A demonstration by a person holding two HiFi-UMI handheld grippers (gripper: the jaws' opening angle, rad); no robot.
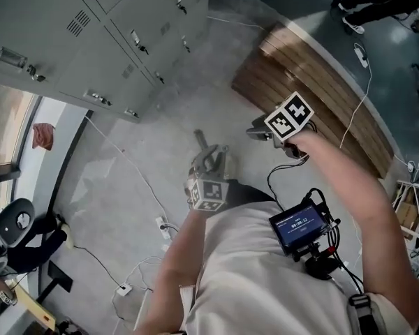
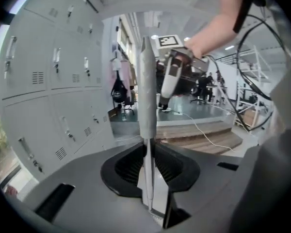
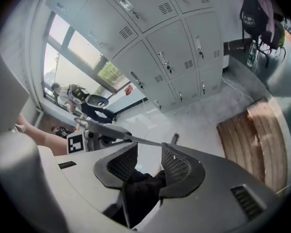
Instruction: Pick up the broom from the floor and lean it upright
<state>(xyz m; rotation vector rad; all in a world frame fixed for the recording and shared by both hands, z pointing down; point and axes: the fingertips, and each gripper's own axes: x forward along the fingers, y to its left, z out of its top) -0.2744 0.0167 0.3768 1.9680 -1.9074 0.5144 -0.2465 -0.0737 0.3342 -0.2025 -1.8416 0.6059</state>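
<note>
1. Left gripper [image 2: 148, 152] [image 1: 211, 160]: jaws closed on the broom [image 2: 146, 96], pads pressing either side of the grey handle. Broom is off the floor, held in front of the person's chest.
2. Long axis: runs straight up the left gripper view from between the jaws. In the head view the free end [image 1: 202, 142] pokes toward the lockers.
3. Right gripper [image 3: 149, 154] [image 1: 262, 132]: near the left one, jaws wide apart, gripping nothing.
4. Floor [image 1: 126, 187]: pale grey concrete with white cables [image 1: 136, 169] trailing over it.
5. Farther off: a slatted wooden platform [image 1: 314, 82], a bank of grey lockers [image 1: 91, 40], a window [image 3: 77, 52].
6. Count: one broom, two grippers, one platform.
</note>
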